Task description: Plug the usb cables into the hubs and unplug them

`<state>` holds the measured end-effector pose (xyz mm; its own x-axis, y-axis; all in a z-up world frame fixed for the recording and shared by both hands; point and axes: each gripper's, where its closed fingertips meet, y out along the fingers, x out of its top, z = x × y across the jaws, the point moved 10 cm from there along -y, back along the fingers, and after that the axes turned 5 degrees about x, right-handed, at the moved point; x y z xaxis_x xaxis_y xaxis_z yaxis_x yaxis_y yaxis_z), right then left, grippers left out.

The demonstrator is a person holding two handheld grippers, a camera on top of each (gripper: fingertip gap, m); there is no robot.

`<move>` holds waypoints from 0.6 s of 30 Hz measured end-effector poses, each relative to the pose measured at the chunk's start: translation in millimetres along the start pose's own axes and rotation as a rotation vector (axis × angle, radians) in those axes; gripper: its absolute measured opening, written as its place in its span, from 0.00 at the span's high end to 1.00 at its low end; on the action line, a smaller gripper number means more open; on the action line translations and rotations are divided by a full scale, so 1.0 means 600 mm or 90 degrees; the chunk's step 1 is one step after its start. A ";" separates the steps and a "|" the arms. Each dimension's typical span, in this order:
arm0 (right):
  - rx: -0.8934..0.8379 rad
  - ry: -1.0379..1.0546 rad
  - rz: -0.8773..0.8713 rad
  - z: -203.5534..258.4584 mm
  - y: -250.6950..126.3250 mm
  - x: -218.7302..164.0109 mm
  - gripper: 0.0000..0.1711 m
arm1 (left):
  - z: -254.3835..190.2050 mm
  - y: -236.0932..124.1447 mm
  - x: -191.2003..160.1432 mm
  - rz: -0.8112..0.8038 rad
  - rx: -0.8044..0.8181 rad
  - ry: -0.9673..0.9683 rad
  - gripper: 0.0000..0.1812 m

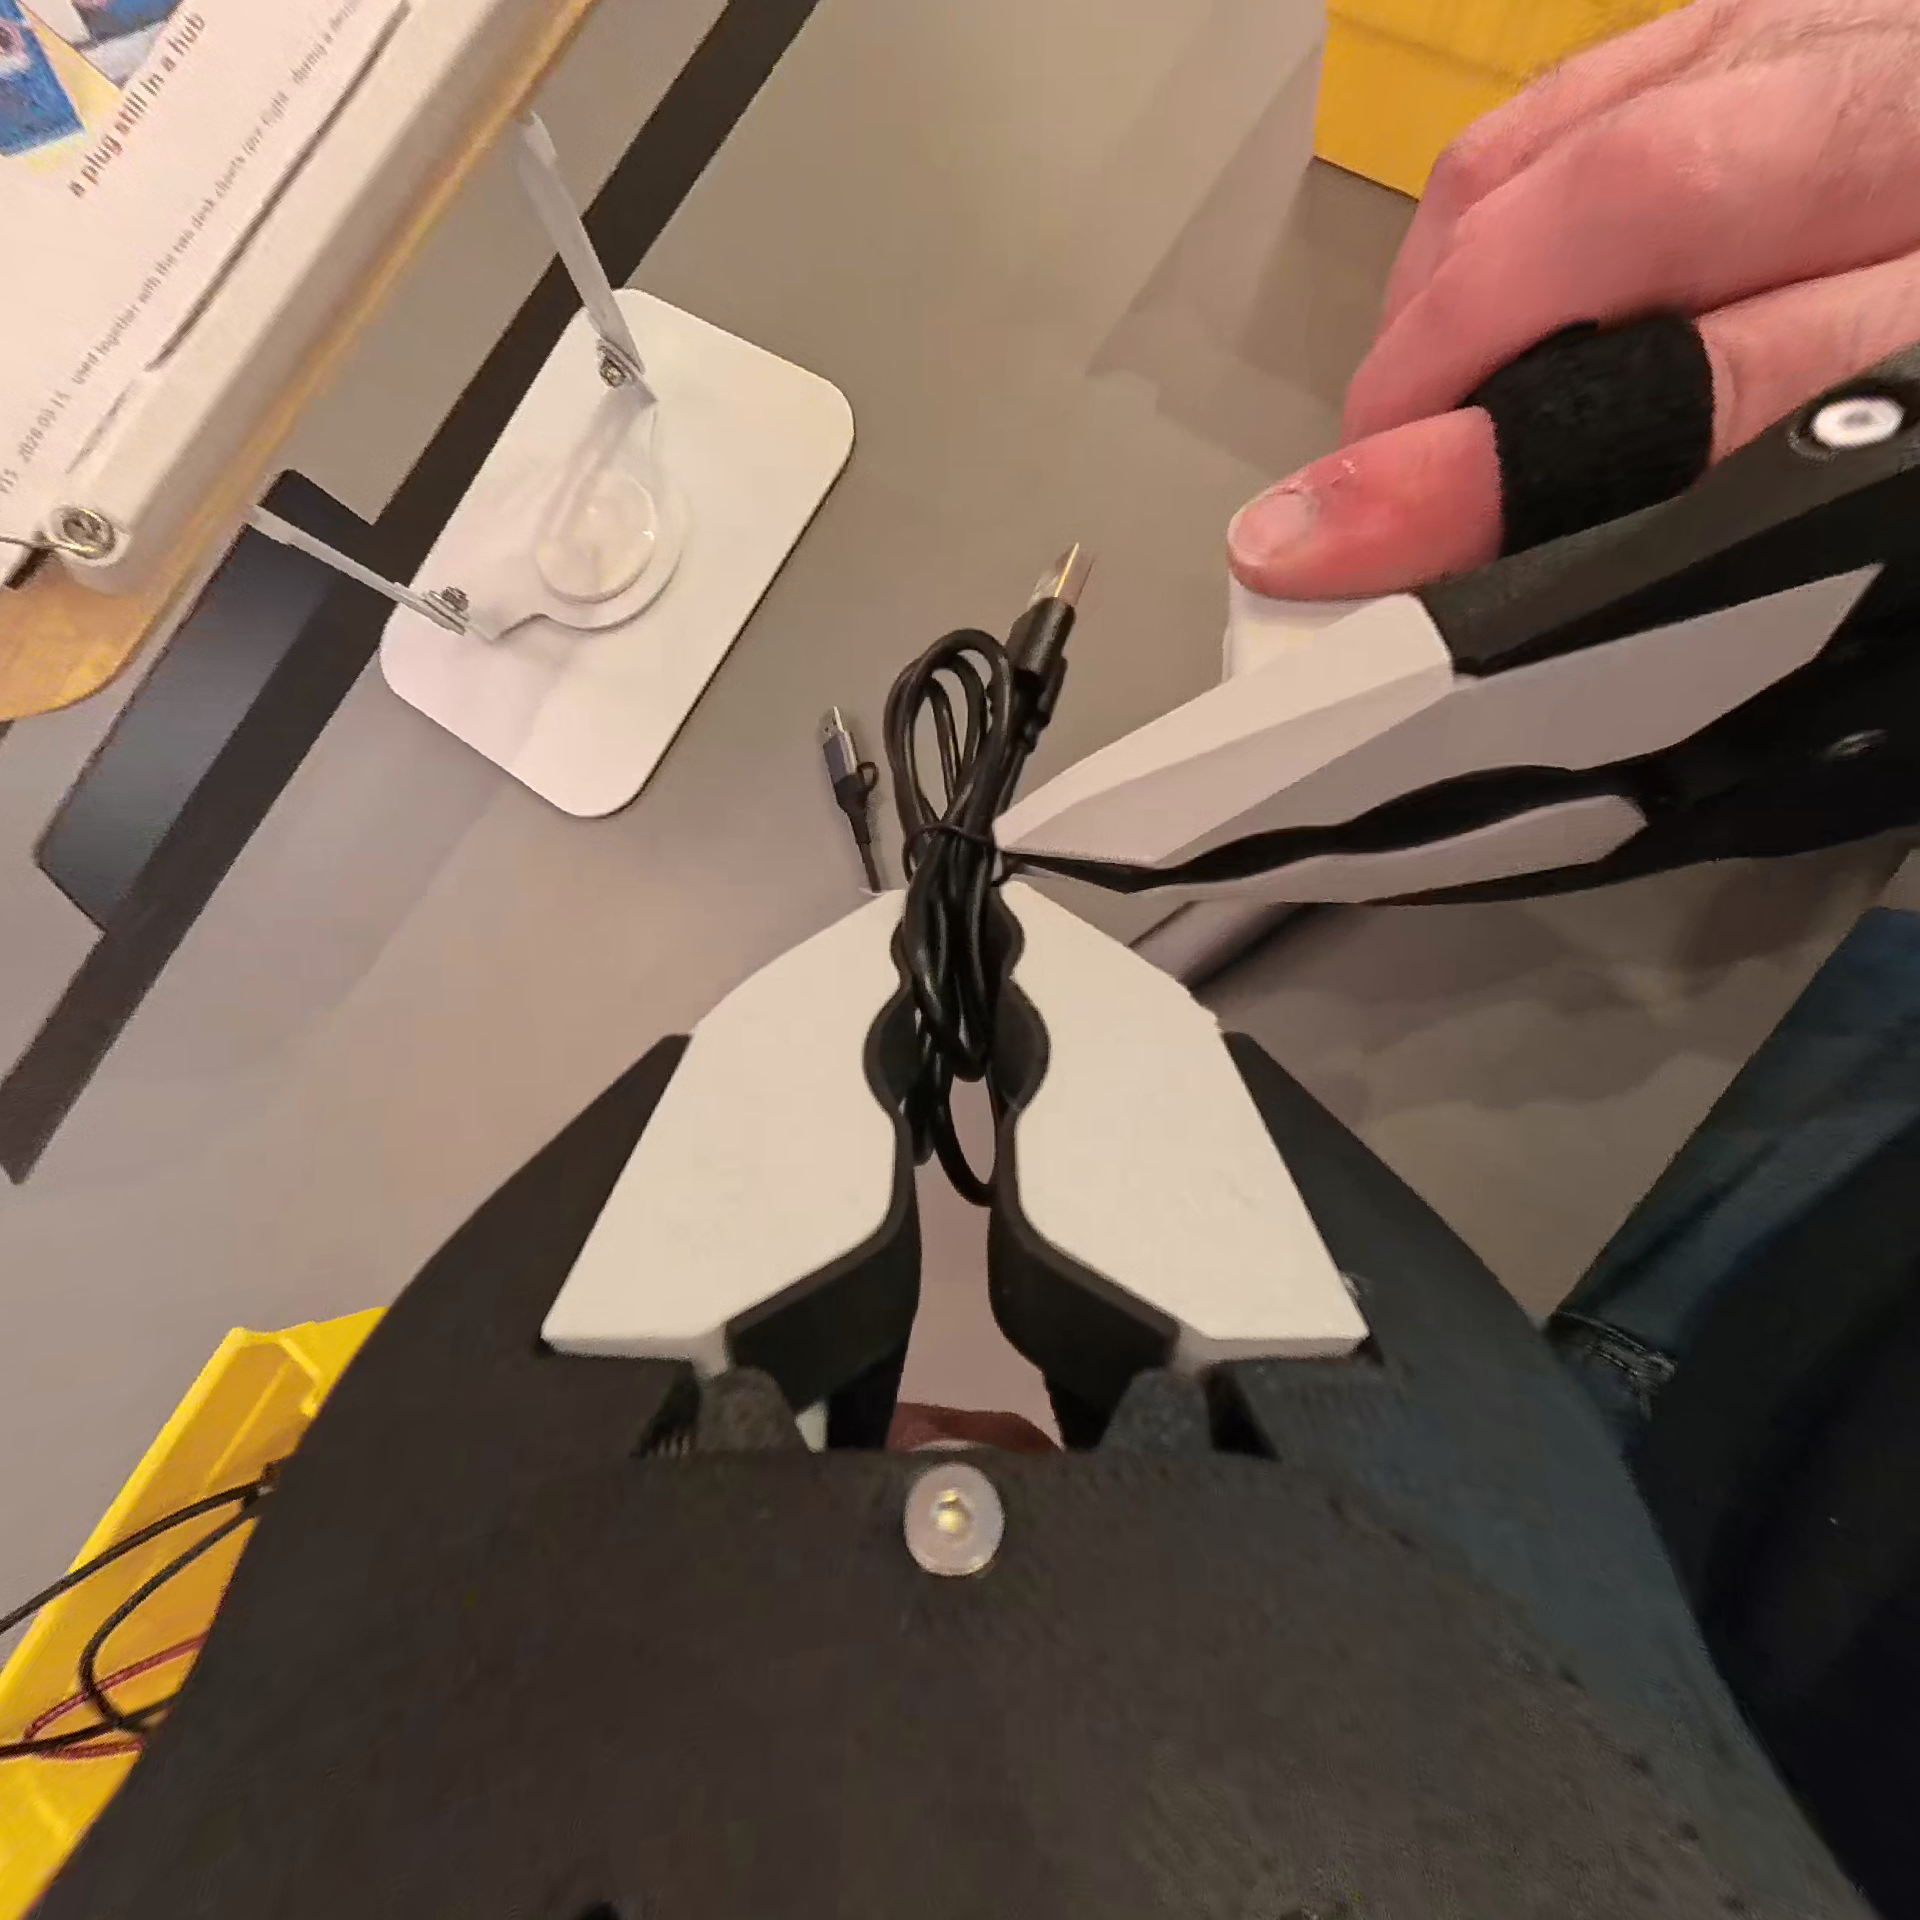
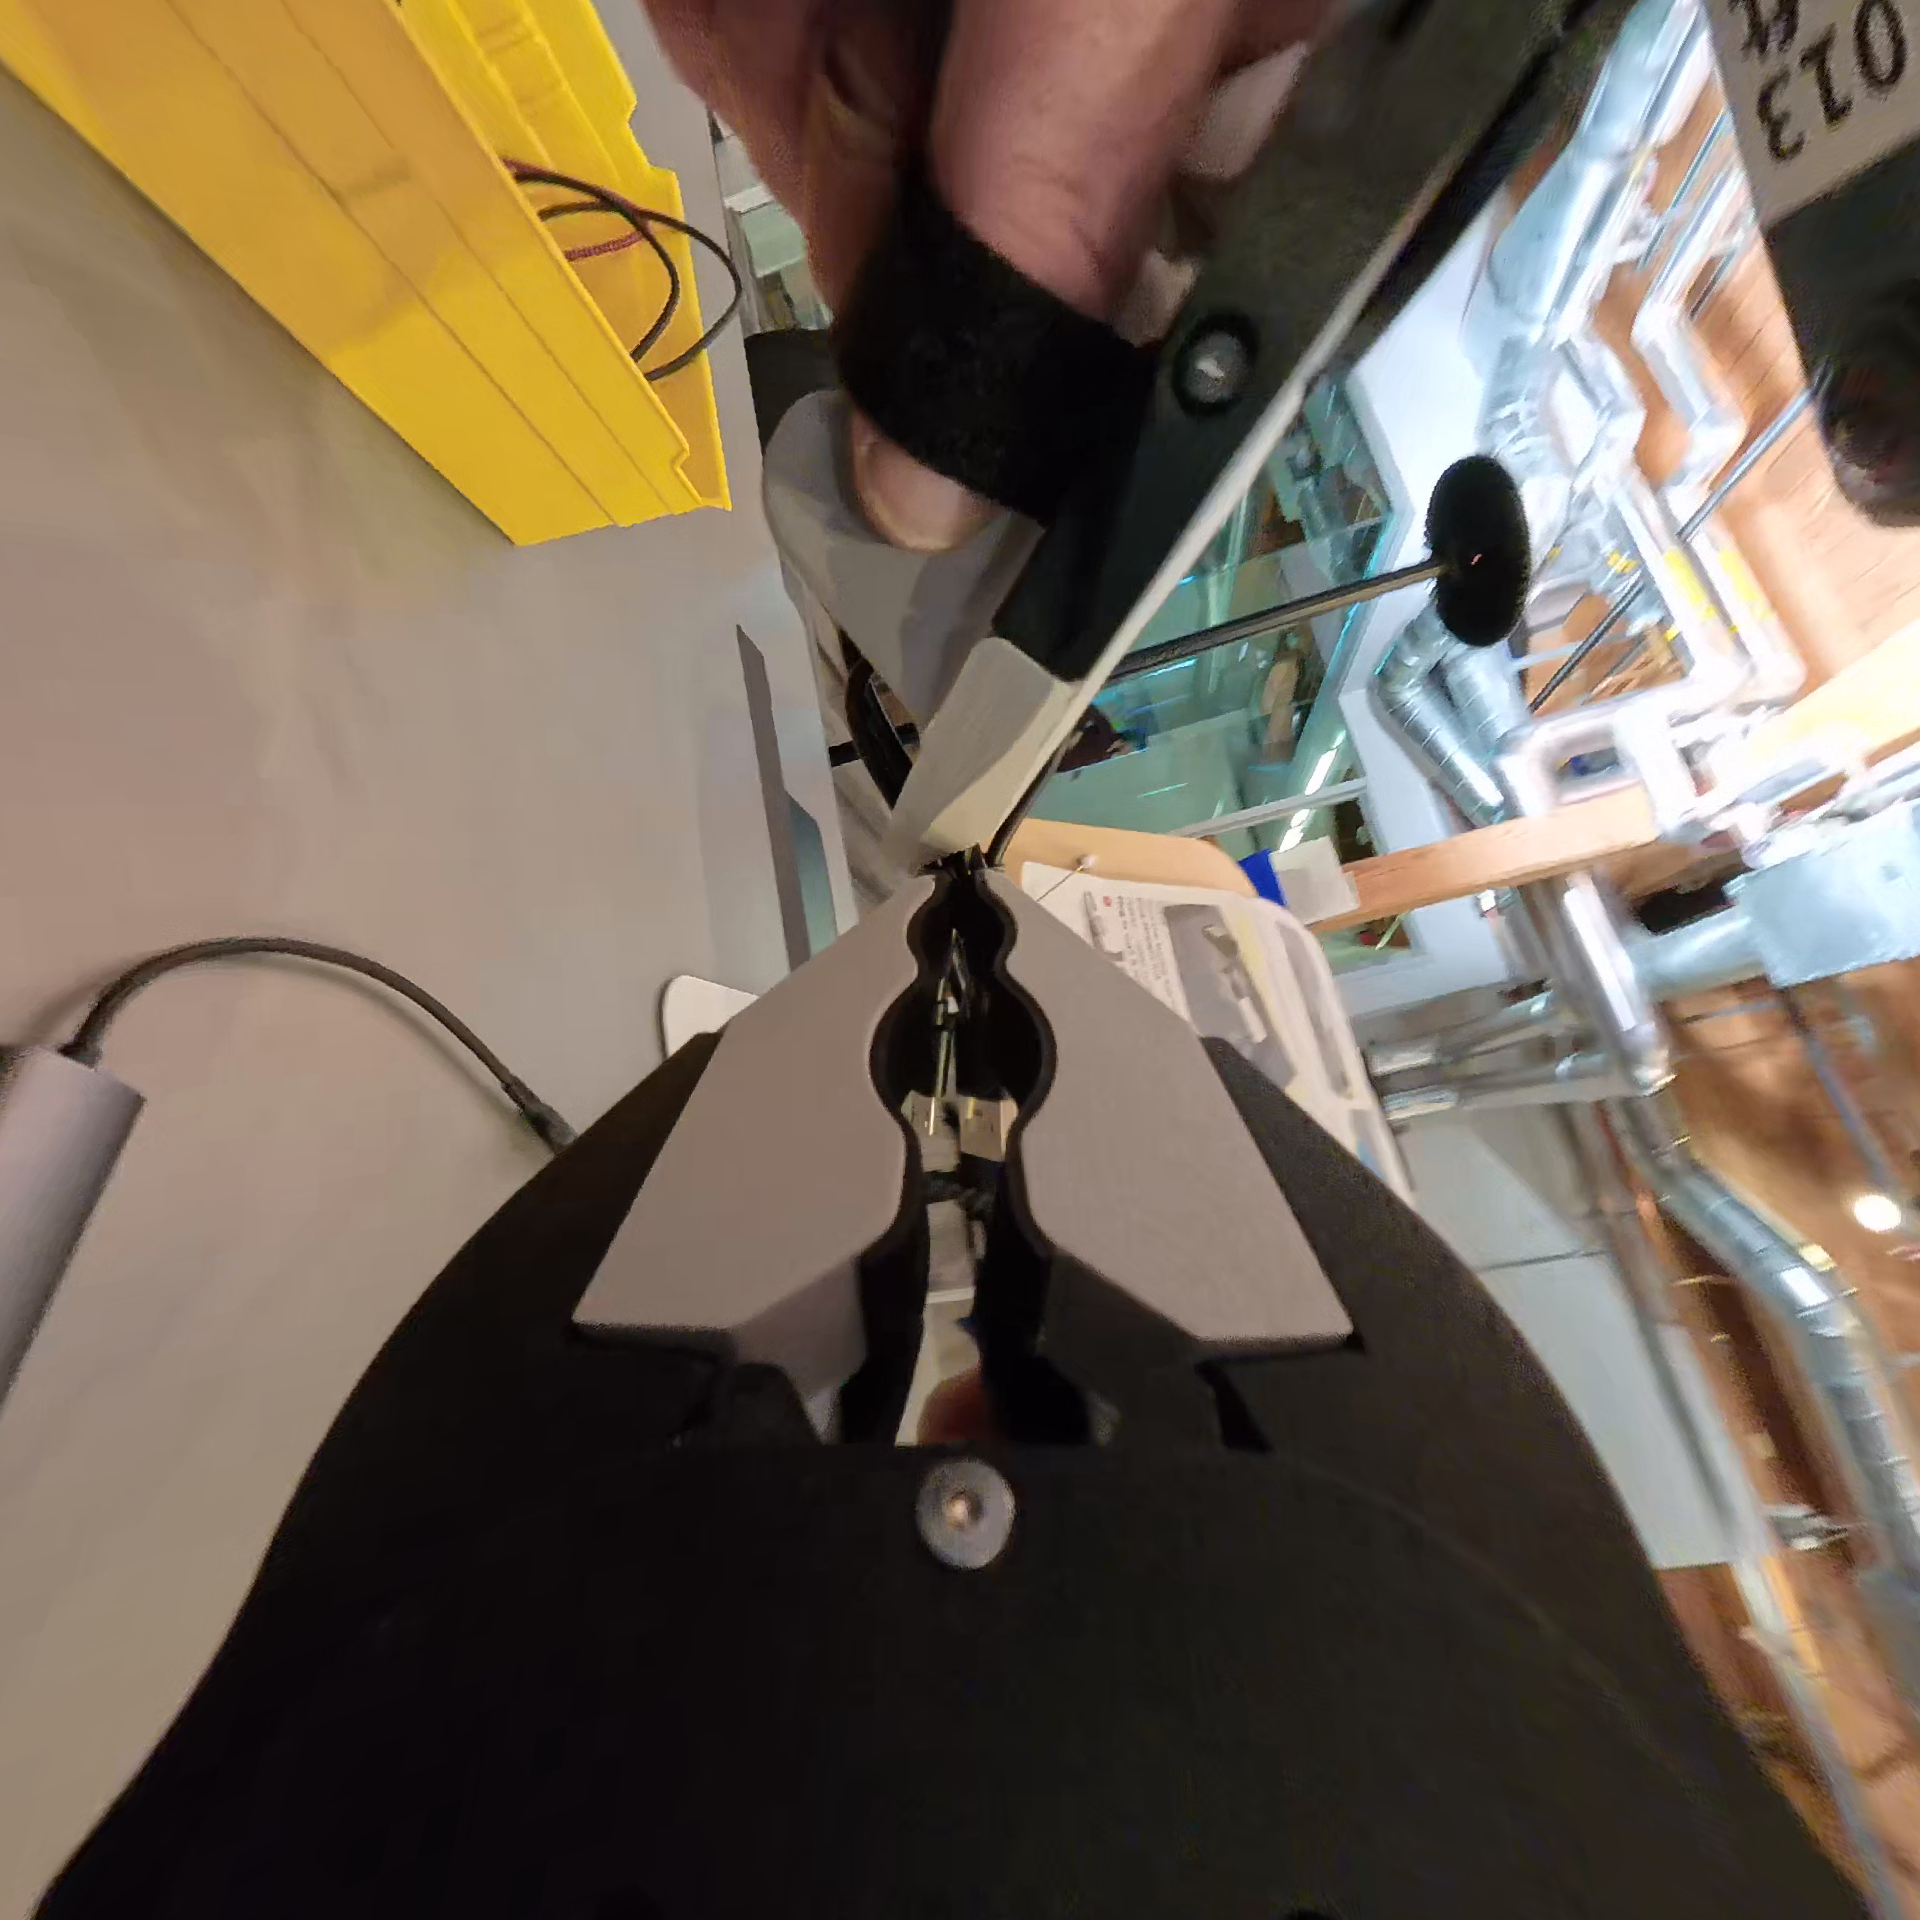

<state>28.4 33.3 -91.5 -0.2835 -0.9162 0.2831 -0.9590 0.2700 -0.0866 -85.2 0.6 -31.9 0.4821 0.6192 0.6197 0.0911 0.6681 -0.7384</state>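
Note:
My left gripper (image 1: 956,920) is shut on a coiled black USB cable (image 1: 951,748), held above the grey table (image 1: 416,987). The cable's USB-A plug (image 1: 1055,603) sticks up beyond the coil. A thin black tie (image 1: 951,834) binds the coil. My right gripper (image 1: 1013,847) comes in from the right with its tips shut on that tie. In the right wrist view my right gripper (image 2: 961,883) meets the left gripper's tips (image 2: 935,842). A grey hub (image 2: 62,1132) with its lead (image 2: 312,956) lies at the left. A second grey plug (image 1: 842,738) lies on the table.
A white stand base (image 1: 727,468) carries a tilted sheet holder (image 1: 156,260) at the back left. A yellow bin (image 1: 156,1507) with thin wires sits at the near left and shows in the right wrist view (image 2: 416,260). A person's dark trouser leg (image 1: 1766,1247) is beyond the table edge. Left tips and right tips are each some 15 cm from the grey hub (image 2: 62,1132).

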 end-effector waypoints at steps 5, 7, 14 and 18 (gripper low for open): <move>0.042 0.257 -0.045 -0.018 -0.002 -0.014 1.00 | -0.011 0.001 0.006 -0.029 0.071 0.054 0.95; 0.062 0.422 -0.093 -0.027 -0.005 -0.027 1.00 | -0.017 -0.001 0.010 -0.057 0.106 0.081 0.95; 0.149 1.060 -0.328 -0.016 -0.001 -0.079 1.00 | -0.050 0.014 0.004 -0.155 0.311 0.260 0.95; 0.172 1.300 -0.504 0.005 0.004 -0.087 1.00 | -0.065 0.027 -0.009 -0.242 0.431 0.364 0.95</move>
<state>41.2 81.1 -109.6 0.2629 0.7344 0.6258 -0.8738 -0.0938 0.4772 -52.5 -8.4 -57.5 0.8920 0.1375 0.4306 -0.1073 0.9898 -0.0938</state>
